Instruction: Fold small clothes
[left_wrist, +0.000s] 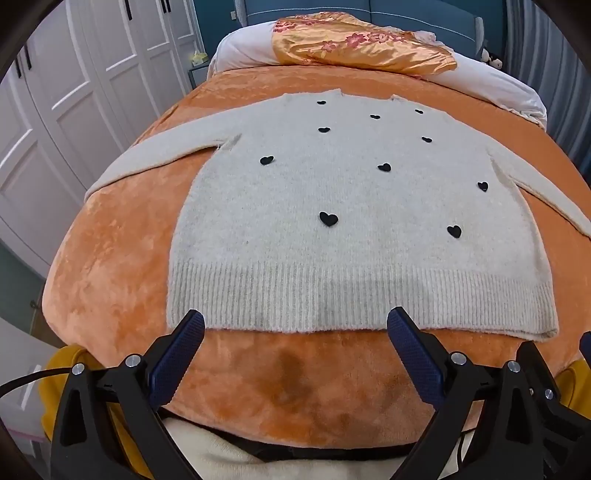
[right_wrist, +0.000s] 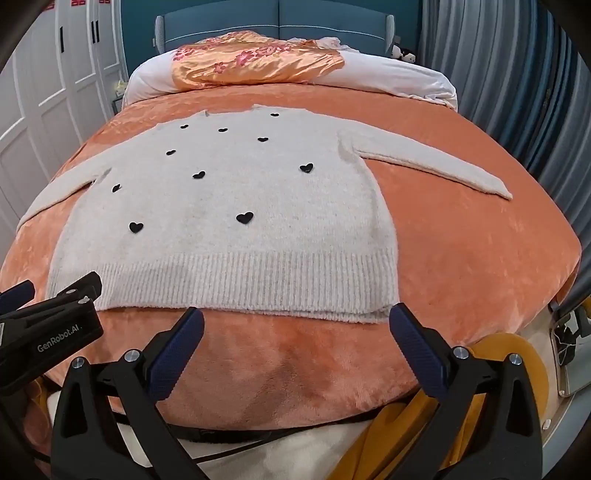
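Observation:
A cream knit sweater (left_wrist: 343, 206) with small black hearts lies flat on the orange blanket (left_wrist: 122, 266), sleeves spread out to both sides, ribbed hem nearest me. In the right wrist view the same sweater (right_wrist: 236, 229) shows its right sleeve (right_wrist: 436, 166) stretched outward. My left gripper (left_wrist: 295, 325) hovers open just short of the hem, nothing between its blue pads. My right gripper (right_wrist: 295, 321) is also open, above the blanket in front of the hem's right part. The left gripper (right_wrist: 55, 295) shows at the left edge of the right wrist view.
An orange satin pillow (left_wrist: 358, 44) with pink flowers and a white duvet (left_wrist: 491, 85) lie at the head of the bed. White wardrobe doors (left_wrist: 74, 96) stand to the left, a grey-blue curtain (right_wrist: 517, 92) to the right. Yellow cloth (right_wrist: 491, 369) shows below the bed's near edge.

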